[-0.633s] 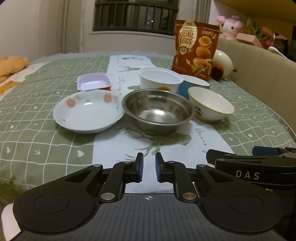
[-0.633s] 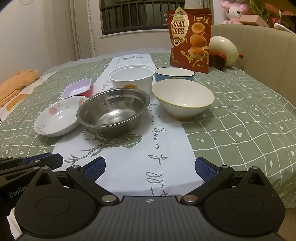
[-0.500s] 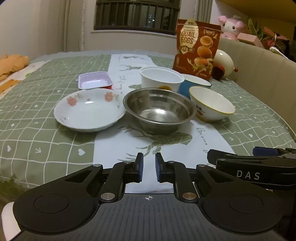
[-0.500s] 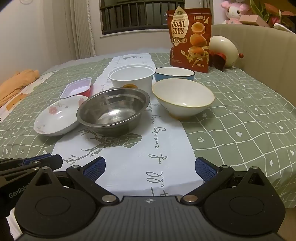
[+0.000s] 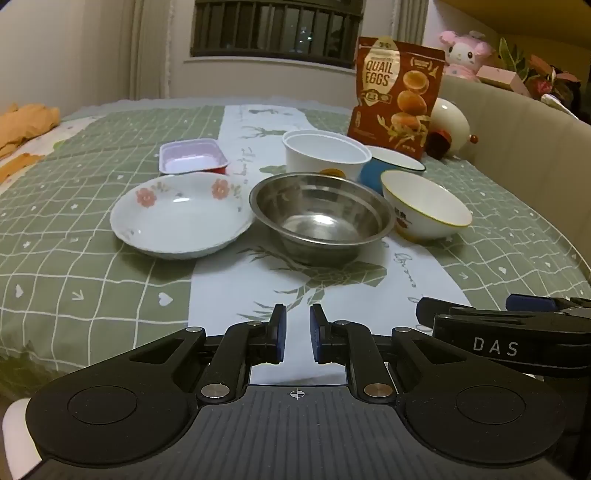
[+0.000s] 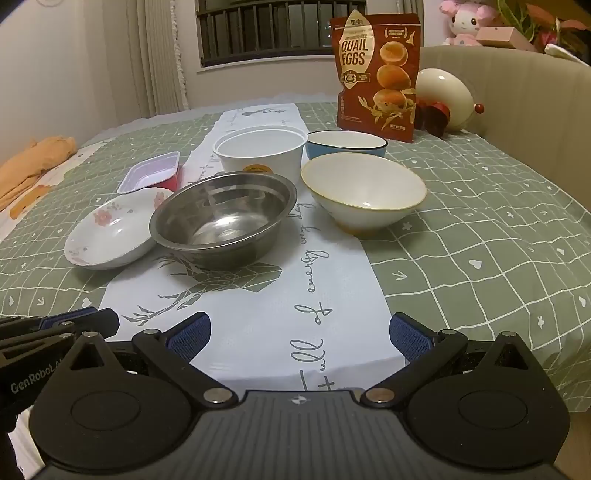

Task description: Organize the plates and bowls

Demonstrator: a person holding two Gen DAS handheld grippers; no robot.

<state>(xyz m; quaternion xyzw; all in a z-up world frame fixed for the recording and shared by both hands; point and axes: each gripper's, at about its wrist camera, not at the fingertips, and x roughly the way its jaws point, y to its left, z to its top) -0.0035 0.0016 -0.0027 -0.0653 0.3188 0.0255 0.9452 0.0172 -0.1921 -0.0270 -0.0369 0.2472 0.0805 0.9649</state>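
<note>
On the tablecloth (image 5: 92,280), an empty steel bowl (image 5: 320,218) stands upright.

We see a barred window (image 5: 275,27), dark outside, set in a pale wall (image 5: 66,55). Left of the window hangs a light curtain (image 6: 159,62); right of the window curves a beige padded seat back (image 6: 517,96). Light is warm and dim.

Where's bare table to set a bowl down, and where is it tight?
Free: the white runner between the grippers and the steel bowl, and green cloth right of the cream bowl. Tight: flowered plate, steel bowl, cream bowl, white tub and blue bowl sit bunched.
</note>
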